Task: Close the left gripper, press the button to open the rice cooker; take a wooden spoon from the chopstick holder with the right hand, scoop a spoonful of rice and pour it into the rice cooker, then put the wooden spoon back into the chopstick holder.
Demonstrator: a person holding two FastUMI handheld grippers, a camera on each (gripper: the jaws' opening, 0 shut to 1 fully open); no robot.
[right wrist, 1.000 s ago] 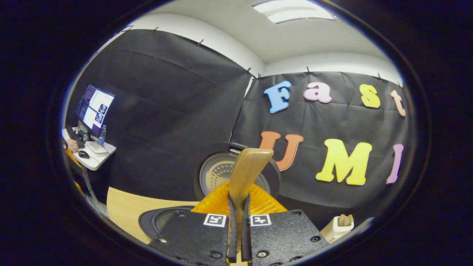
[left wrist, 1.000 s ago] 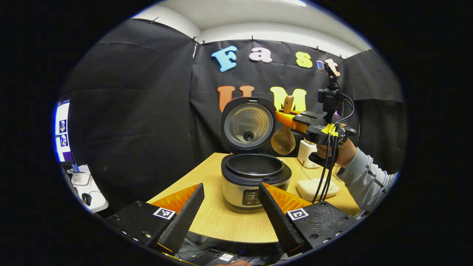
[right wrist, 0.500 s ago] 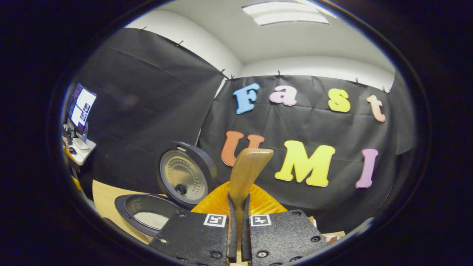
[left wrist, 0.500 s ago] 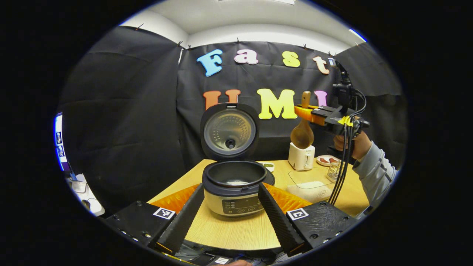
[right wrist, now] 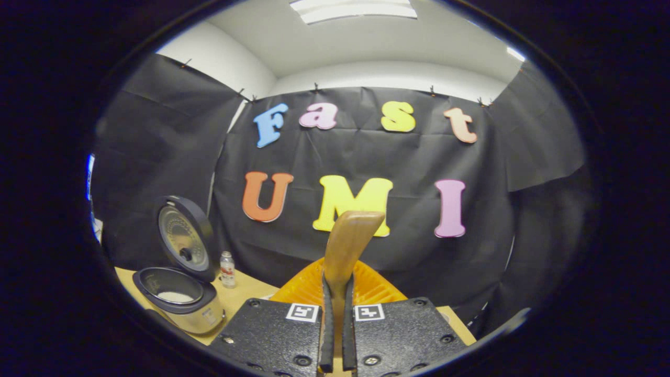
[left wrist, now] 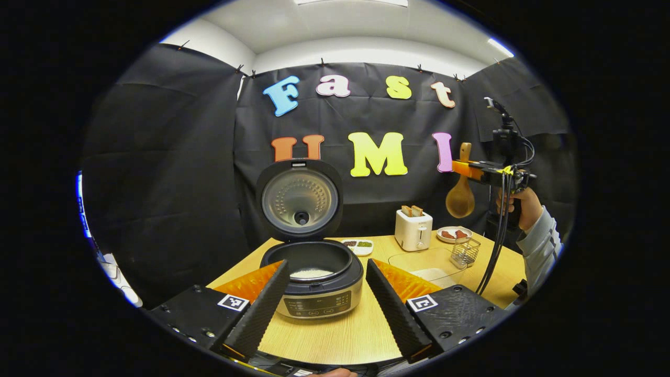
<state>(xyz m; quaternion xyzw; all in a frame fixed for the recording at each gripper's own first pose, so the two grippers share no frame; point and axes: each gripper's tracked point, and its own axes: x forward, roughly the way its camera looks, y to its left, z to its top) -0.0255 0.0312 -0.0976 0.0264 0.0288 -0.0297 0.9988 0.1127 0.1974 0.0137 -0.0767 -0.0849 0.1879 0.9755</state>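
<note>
The rice cooker stands open on the wooden table, its lid upright and white rice lying in the pot. My left gripper is open, its fingers either side of the cooker and nearer to me, holding nothing. Far to the right and high up, my right gripper is shut on the wooden spoon, whose bowl hangs downward above the wire chopstick holder. In the right gripper view the spoon handle sticks up between my right gripper fingers, and the cooker sits low left.
A white toaster, a plate of food, a small dish and a clear container of rice stand behind and to the right of the cooker. A small bottle stands beside the cooker. A sleeved hand holds the right gripper.
The right gripper has carried the spoon rightward, from beside the cooker lid to above the holder area. The left gripper has drawn back, so the cooker looks smaller and rice in the pot now shows.
</note>
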